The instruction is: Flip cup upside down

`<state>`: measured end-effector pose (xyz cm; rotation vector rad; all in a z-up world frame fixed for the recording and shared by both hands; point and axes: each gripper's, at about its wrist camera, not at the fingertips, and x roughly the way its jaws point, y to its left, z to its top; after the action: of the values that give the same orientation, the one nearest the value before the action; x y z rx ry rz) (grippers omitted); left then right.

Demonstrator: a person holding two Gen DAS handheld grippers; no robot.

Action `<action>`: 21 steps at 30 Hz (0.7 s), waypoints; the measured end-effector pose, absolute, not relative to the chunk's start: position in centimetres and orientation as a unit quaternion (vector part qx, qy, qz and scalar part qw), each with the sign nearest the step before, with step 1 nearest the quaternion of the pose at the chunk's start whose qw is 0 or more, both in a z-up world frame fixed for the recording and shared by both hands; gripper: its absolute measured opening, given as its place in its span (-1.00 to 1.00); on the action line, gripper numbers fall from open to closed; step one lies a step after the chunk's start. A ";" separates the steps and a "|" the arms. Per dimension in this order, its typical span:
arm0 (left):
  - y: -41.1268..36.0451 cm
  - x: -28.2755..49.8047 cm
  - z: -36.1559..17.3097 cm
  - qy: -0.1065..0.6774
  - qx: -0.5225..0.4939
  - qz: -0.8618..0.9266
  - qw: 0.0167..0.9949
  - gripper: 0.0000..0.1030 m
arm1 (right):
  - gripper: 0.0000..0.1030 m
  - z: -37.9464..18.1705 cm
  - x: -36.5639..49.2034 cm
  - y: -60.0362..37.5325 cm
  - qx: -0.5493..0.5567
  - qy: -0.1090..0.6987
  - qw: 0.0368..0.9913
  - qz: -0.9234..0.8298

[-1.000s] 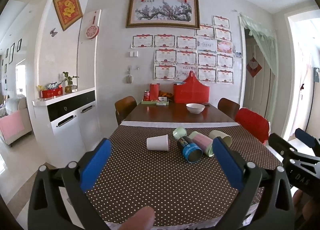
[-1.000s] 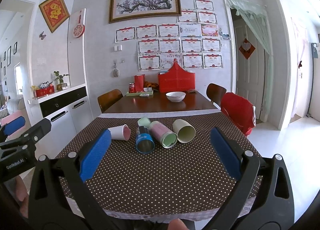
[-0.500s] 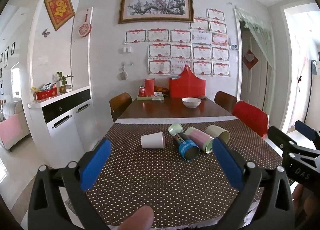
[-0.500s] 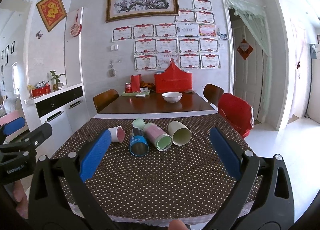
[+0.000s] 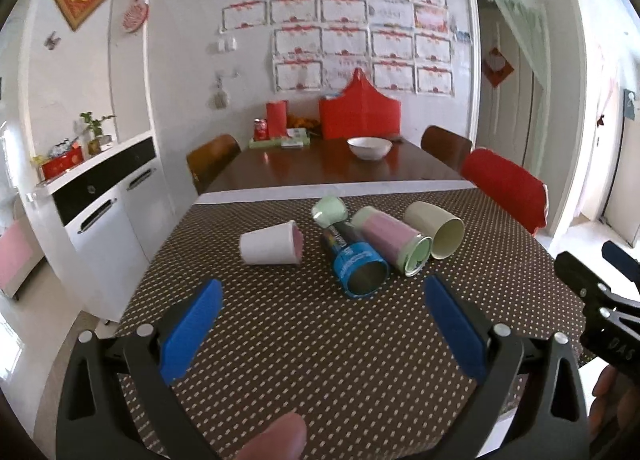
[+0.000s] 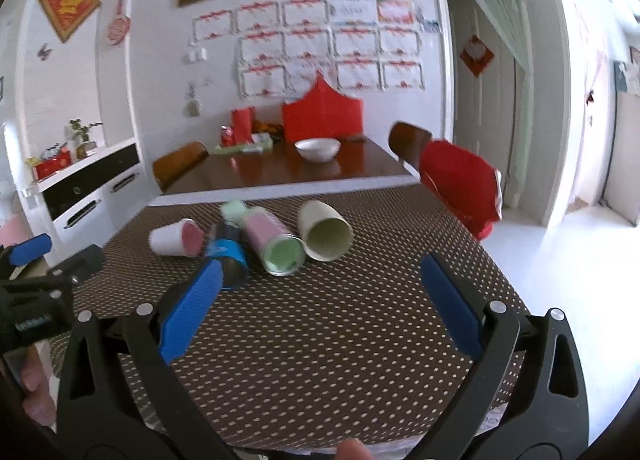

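Several cups lie on their sides on the brown dotted tablecloth point(image 5: 304, 340): a white cup with pink inside point(image 5: 270, 247), a blue cup point(image 5: 356, 262), a pink cup with green inside point(image 5: 392, 240), a cream cup point(image 5: 436, 230) and a small green cup point(image 5: 329, 211) behind them. The right wrist view shows the same white cup point(image 6: 174, 239), blue cup point(image 6: 228, 256), pink cup point(image 6: 272, 240) and cream cup point(image 6: 324, 230). My left gripper point(image 5: 320, 324) is open and empty, short of the cups. My right gripper point(image 6: 318, 300) is open and empty, in front of the cream cup.
A white bowl point(image 5: 369, 147), red boxes point(image 5: 358, 111) and a can point(image 5: 260, 128) stand on the bare wood at the table's far end. Chairs point(image 5: 504, 187) flank the table. A white sideboard point(image 5: 100, 215) stands at the left.
Both grippers have moved forward and tilted down toward the cups, which now look larger and nearer. The cups have not moved. Both grippers stay open.
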<state>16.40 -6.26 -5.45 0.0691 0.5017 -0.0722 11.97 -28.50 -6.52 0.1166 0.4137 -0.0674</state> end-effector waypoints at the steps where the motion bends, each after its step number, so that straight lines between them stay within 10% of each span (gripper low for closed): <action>1: -6.9 17.3 -5.4 0.249 0.038 -0.039 0.967 0.93 | 0.88 -6.7 12.7 -29.2 0.063 0.208 0.975 -0.038; 21: -26.4 42.3 -12.0 0.434 0.067 -0.115 0.891 0.93 | 0.88 -10.5 24.1 -42.4 0.121 0.265 0.952 -0.098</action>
<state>42.26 -26.37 -12.02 0.1383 0.9001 -0.2397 24.07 -42.39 -10.54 0.2461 0.5391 -0.1992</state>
